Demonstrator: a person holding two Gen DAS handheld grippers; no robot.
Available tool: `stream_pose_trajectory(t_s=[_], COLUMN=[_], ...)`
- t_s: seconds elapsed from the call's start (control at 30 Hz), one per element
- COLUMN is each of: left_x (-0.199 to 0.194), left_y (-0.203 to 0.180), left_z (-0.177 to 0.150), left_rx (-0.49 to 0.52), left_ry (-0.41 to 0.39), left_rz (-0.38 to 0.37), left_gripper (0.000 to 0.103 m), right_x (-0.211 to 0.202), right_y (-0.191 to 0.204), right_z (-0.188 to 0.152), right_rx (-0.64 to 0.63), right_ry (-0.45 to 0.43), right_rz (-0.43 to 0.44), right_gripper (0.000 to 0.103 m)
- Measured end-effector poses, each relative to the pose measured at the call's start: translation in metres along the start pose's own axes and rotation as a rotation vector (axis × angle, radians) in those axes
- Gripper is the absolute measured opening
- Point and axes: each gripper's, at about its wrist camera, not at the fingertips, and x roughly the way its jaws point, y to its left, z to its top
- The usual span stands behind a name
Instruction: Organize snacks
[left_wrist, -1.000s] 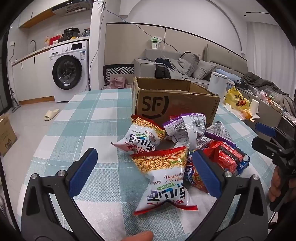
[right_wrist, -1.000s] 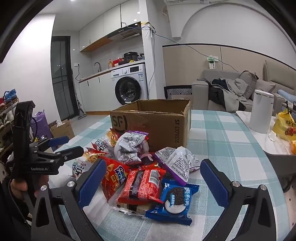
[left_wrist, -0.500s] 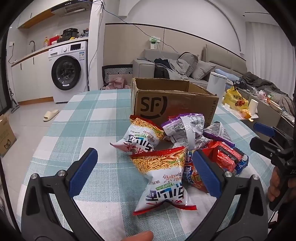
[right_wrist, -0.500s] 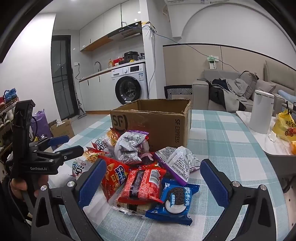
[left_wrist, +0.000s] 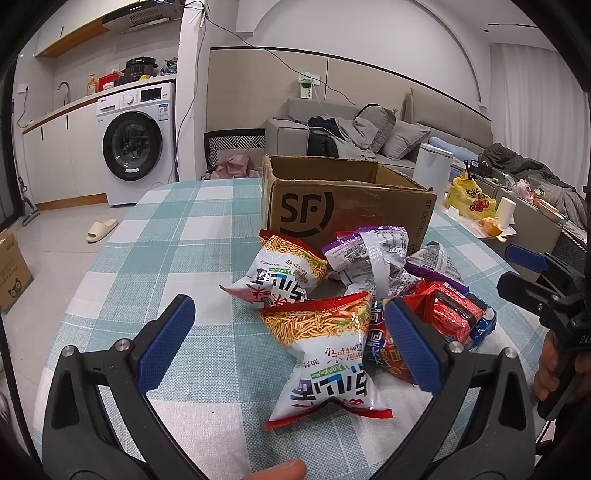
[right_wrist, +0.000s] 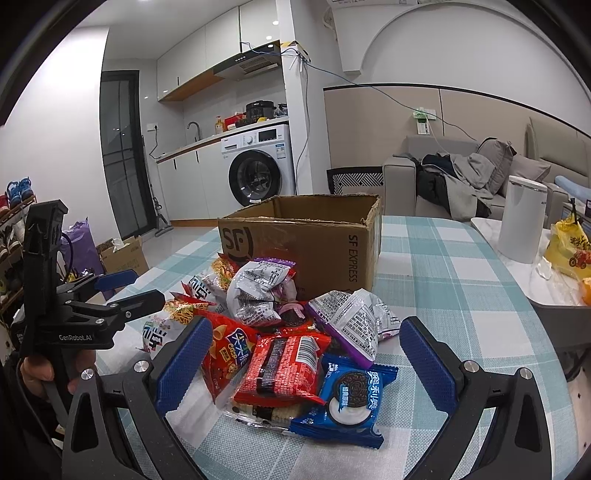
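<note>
A pile of snack packets lies on the checked tablecloth in front of an open SF cardboard box (left_wrist: 343, 206), also in the right wrist view (right_wrist: 306, 240). My left gripper (left_wrist: 288, 343) is open and empty, held above a red-and-white noodle bag (left_wrist: 325, 350). A second noodle bag (left_wrist: 284, 273) and a silver-purple bag (left_wrist: 369, 254) lie behind it. My right gripper (right_wrist: 306, 362) is open and empty over a red packet (right_wrist: 284, 365), a blue Oreo pack (right_wrist: 351, 398) and an orange chip bag (right_wrist: 229, 347).
A white bin (right_wrist: 522, 218) and a yellow bag (right_wrist: 569, 251) stand on a side table to the right. The table (left_wrist: 166, 236) has bare cloth to the left of the pile. A sofa and a washing machine (left_wrist: 136, 147) stand behind.
</note>
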Motion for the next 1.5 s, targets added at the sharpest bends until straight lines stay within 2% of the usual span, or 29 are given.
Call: stream_pose_trajectory(t_s=[1.07,1.33,1.5], left_x=[-0.008,-0.013,-0.012], left_y=[-0.001,-0.005,-0.006], left_z=[0.006,0.003,0.003], left_rx=[0.010,0.046,0.062], left_ry=[-0.010,-0.046,-0.039], left_rz=[0.020,0.030,0.018], left_gripper=[0.102,0.102,0.102], right_x=[-0.001,0.003,0.013], right_y=[-0.004,-0.008,-0.010], right_z=[0.001,0.002,0.001], right_rx=[-0.002,0.019,0.028], right_ry=[0.003,0.026,0.075], right_rz=[-0.027,-0.061,-0.082], right_gripper=[0.103,0.103,0.103])
